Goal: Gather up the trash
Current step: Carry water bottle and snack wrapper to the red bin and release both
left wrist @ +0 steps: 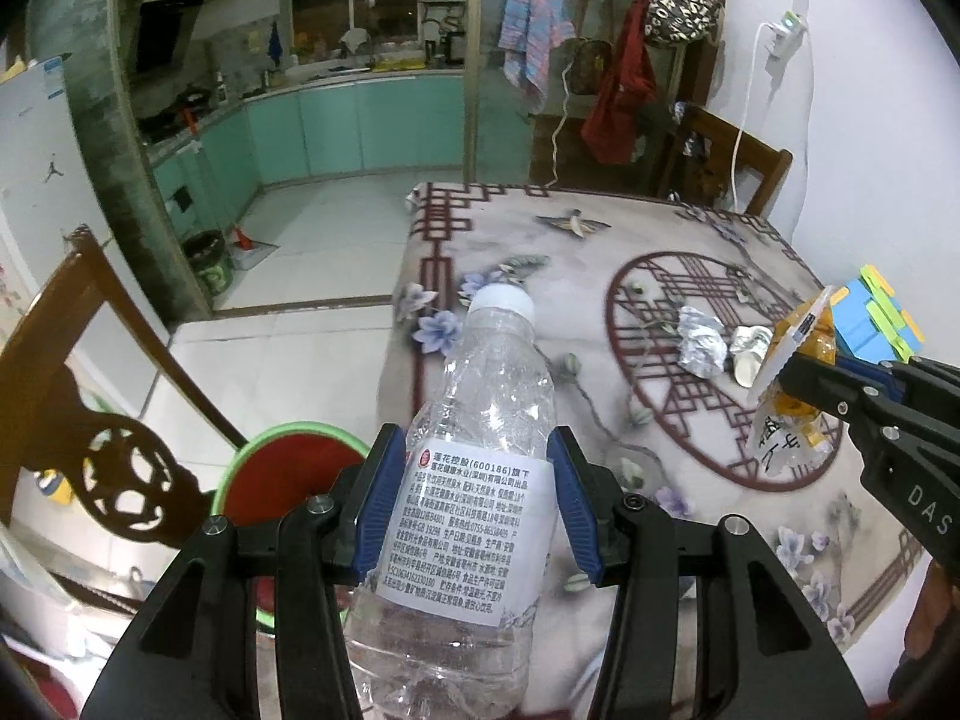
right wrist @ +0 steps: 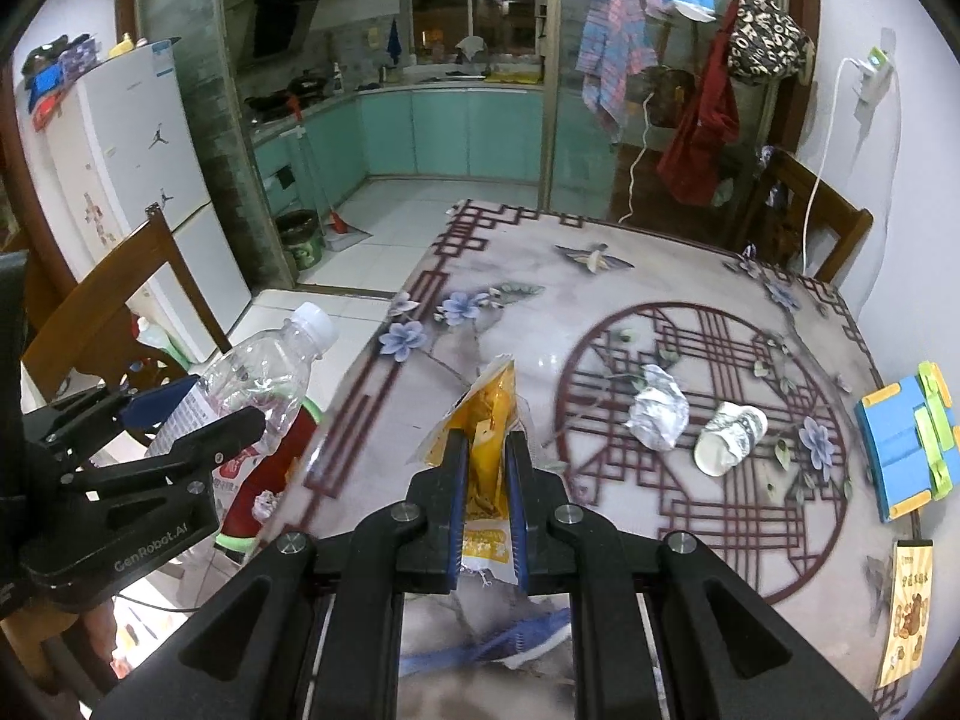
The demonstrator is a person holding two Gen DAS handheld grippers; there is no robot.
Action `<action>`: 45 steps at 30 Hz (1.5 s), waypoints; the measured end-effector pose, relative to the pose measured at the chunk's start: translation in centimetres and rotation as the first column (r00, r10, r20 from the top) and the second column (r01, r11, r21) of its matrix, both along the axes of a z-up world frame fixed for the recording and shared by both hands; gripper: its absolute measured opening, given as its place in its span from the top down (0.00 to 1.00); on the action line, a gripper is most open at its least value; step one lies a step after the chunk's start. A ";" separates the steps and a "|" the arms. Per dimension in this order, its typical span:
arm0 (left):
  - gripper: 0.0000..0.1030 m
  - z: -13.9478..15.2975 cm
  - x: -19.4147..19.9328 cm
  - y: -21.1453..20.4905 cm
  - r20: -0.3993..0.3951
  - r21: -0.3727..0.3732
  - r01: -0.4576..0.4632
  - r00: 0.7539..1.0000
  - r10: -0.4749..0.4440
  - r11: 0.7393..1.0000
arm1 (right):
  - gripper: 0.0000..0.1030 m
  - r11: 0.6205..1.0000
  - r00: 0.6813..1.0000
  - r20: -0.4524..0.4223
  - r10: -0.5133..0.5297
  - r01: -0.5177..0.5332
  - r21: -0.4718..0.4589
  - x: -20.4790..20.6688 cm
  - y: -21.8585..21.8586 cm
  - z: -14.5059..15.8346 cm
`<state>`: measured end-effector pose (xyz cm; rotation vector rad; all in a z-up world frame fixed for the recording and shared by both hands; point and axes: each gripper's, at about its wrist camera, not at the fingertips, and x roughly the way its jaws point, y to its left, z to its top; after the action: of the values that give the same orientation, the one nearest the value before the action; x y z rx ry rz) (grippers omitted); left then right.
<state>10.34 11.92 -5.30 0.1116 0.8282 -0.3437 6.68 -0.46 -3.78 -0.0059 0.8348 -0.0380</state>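
Observation:
My left gripper (left wrist: 477, 501) is shut on a clear plastic bottle (left wrist: 474, 510) with a white cap, held over the table's left edge above a green-rimmed red bin (left wrist: 282, 468). The bottle (right wrist: 252, 384) and bin (right wrist: 270, 480) also show in the right wrist view. My right gripper (right wrist: 487, 468) is shut on a yellow snack wrapper (right wrist: 489, 420), held above the table; it also shows in the left wrist view (left wrist: 798, 354). A crumpled foil ball (right wrist: 657, 414) and a crushed paper cup (right wrist: 729, 438) lie on the tablecloth (right wrist: 540, 312).
A blue and green block toy (right wrist: 906, 444) and a snack packet (right wrist: 909, 606) lie at the table's right side. Wooden chairs stand at the left (left wrist: 90, 420) and far right (right wrist: 822, 222). A fridge (right wrist: 132, 168) stands left; the kitchen lies beyond.

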 end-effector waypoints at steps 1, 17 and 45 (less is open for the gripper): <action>0.54 0.1 0.1 0.4 0.005 -0.001 -0.003 1.000 0.003 1.000 | 0.90 1.000 1.000 0.000 0.003 -0.003 -0.001 0.1 0.3 0.0; 0.72 -6.0 4.0 11.8 -0.147 -0.003 -0.226 0.964 0.223 0.974 | 0.90 0.996 0.995 -0.051 0.085 -0.084 0.024 2.9 6.1 -2.4; 0.71 -9.5 4.6 19.2 -0.202 0.031 -0.363 0.910 0.362 0.931 | 0.90 0.905 0.894 -0.156 0.421 -0.400 0.145 10.3 19.5 -9.6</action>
<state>14.99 31.11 -14.82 -0.0875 1.0310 -0.0050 16.95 19.02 -13.39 -0.0845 1.0059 0.4154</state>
